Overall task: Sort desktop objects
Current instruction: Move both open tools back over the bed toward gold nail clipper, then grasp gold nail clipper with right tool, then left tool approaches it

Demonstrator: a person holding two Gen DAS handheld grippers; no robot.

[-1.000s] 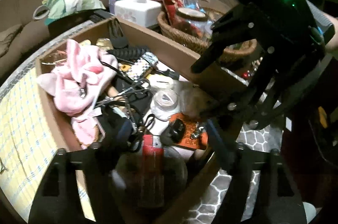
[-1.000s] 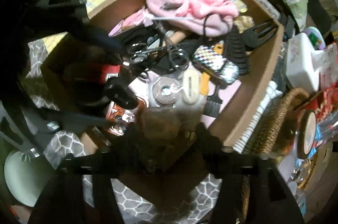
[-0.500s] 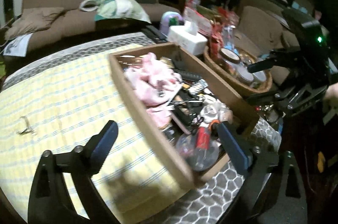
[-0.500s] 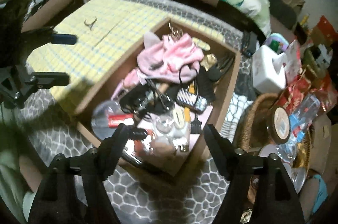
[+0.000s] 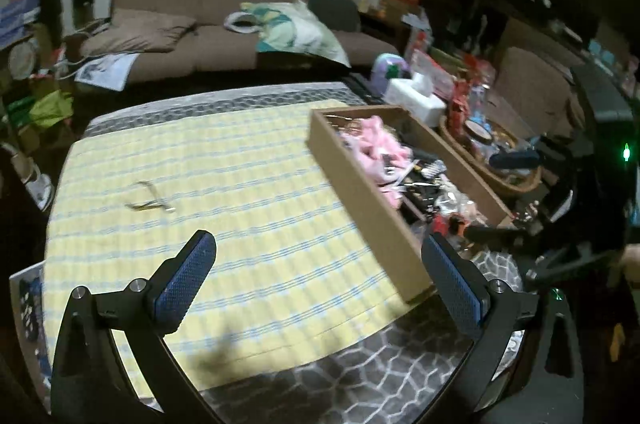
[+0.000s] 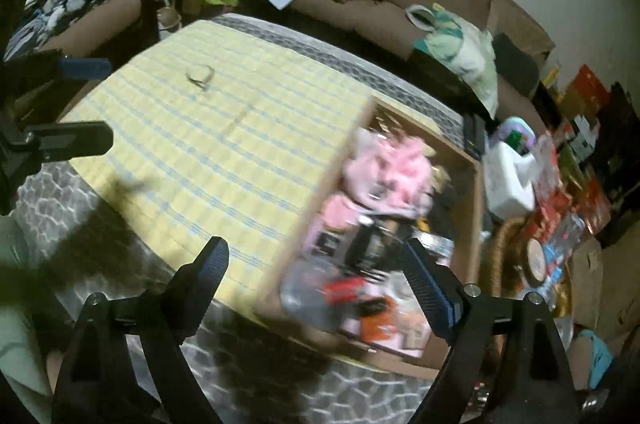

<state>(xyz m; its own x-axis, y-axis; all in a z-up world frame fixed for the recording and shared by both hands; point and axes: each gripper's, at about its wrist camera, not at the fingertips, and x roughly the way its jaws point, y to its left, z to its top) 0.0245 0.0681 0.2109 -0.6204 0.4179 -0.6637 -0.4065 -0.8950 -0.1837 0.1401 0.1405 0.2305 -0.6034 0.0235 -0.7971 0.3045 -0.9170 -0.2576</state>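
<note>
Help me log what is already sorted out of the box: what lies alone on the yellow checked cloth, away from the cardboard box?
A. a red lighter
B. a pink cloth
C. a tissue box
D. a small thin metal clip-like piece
D: a small thin metal piece lies by itself on the yellow cloth, apart from the cardboard box; both views show it, too small to identify further.
</note>
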